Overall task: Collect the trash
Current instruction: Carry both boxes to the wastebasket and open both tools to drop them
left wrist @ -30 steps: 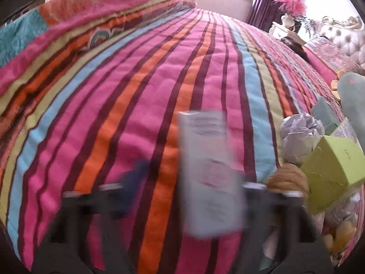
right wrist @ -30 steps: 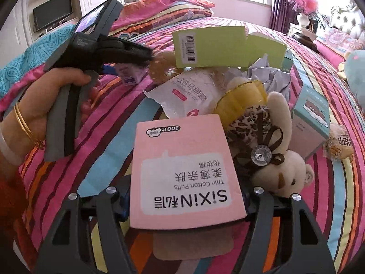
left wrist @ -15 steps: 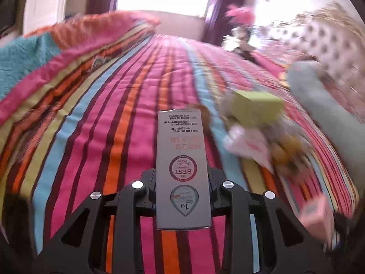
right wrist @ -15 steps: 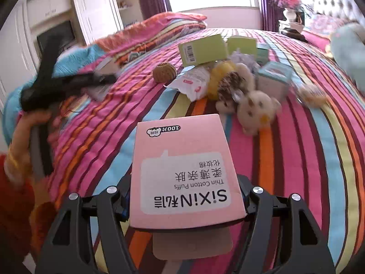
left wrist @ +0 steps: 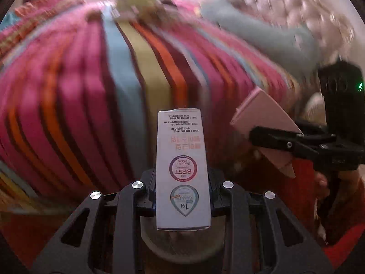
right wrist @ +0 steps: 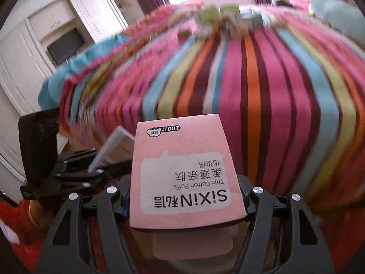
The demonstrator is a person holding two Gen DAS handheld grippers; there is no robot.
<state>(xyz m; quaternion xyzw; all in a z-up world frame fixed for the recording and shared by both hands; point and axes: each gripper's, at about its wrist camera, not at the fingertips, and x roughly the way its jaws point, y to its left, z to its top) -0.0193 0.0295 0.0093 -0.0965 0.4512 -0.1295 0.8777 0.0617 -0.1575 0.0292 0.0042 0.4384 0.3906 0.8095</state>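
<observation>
My left gripper [left wrist: 182, 202] clamped on white carton [left wrist: 182, 166]; right gripper [right wrist: 186, 202] clamped on pink cotton-puff box [right wrist: 186, 171]. Both held near bed [right wrist: 262, 86] edge. Carry step; next needs bin, none visible.

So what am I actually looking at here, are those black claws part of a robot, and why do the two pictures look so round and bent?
No robot: a person holds a hand-held black two-finger gripper in each hand. Each carries a wide-angle camera looking along its fingers, which bends the picture.

The left wrist view shows the left gripper shut on a tall narrow white cardboard box with round labels. At its right edge you see the other tool side-on.

The right wrist view shows the right gripper shut on a flat pink cotton-puff box; the left tool appears at its left.

Beneath both lies a bed with a bright striped quilt. Far back on it sits a blurred pile of boxes and wrappers, too smeared to list.
</observation>
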